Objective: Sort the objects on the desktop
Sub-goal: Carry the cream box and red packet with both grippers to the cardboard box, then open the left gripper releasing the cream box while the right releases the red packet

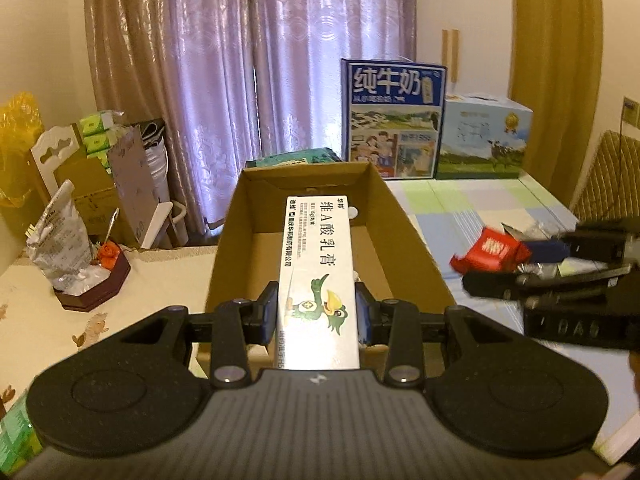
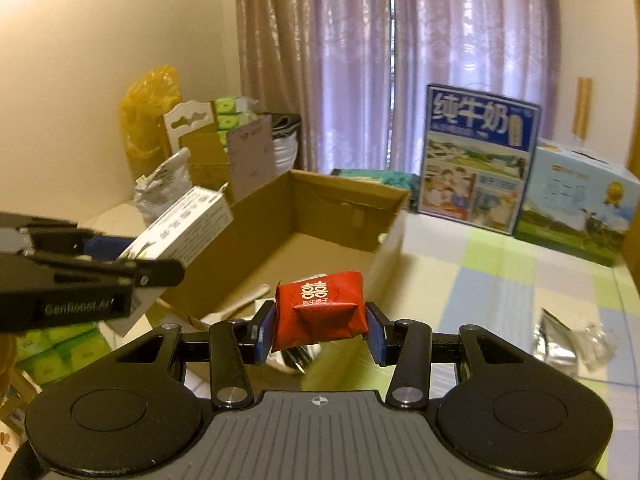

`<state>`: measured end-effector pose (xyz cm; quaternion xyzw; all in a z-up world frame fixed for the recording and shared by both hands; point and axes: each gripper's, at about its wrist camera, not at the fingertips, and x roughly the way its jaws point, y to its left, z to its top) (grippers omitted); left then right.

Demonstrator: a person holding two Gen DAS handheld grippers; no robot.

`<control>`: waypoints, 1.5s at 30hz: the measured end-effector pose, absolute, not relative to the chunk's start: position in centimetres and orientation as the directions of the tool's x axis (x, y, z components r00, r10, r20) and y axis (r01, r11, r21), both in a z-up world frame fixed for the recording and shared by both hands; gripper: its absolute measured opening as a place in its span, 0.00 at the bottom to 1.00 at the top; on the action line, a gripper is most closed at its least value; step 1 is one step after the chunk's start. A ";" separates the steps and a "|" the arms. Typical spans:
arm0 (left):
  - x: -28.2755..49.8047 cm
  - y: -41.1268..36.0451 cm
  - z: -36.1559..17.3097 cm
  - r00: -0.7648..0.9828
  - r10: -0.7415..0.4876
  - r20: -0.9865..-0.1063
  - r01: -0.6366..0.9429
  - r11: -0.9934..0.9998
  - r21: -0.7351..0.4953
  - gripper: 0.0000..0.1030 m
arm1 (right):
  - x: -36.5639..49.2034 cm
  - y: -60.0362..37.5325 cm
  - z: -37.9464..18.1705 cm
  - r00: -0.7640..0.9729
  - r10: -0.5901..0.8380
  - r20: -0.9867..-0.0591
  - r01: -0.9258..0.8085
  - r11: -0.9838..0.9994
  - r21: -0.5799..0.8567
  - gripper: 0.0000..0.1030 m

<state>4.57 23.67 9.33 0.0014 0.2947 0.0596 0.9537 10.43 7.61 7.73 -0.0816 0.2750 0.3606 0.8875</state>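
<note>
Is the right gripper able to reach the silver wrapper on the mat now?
Probably not yet: the right gripper is shut on the red candy box, so its jaws are occupied. The path to the silver wrapper looks free.

Cream walls (image 2: pixel 80 60) all round. Pinkish-purple patterned curtains (image 1: pixel 248 60) drawn across the window, daylight glowing thru the middle gap. Mustard drape (image 1: pixel 556 60) hangs at the right. Against the back wall: big blue milk carton box (image 1: pixel 394 120) upright, paler blue gift box (image 1: pixel 484 140) just beside it. Left corner is cluttered w/ a yellow plastic bag (image 2: pixel 150 112), stacked green tissue packs (image 1: pixel 98 132), white chair back (image 1: pixel 54 152). Table has a cream floral cloth (image 1: pixel 36 312) on one side, green/blue checked mat (image 2: pixel 500 272) on the other.
</note>
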 end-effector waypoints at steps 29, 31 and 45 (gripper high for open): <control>11.3 27.5 6.5 0.768 0.115 -0.630 -0.102 0.993 0.057 0.32 | 15.4 11.9 5.5 0.546 0.595 -0.589 -0.670 0.733 0.120 0.42; 11.5 27.7 6.4 0.767 0.119 -0.631 -0.107 0.993 0.058 0.32 | 15.5 12.1 5.4 0.547 0.595 -0.589 -0.670 0.733 0.118 0.42; 7.7 29.7 7.5 0.801 0.174 -0.573 -0.182 0.982 0.044 0.38 | 15.4 13.5 4.9 0.532 0.615 -0.583 -0.686 0.716 0.130 0.44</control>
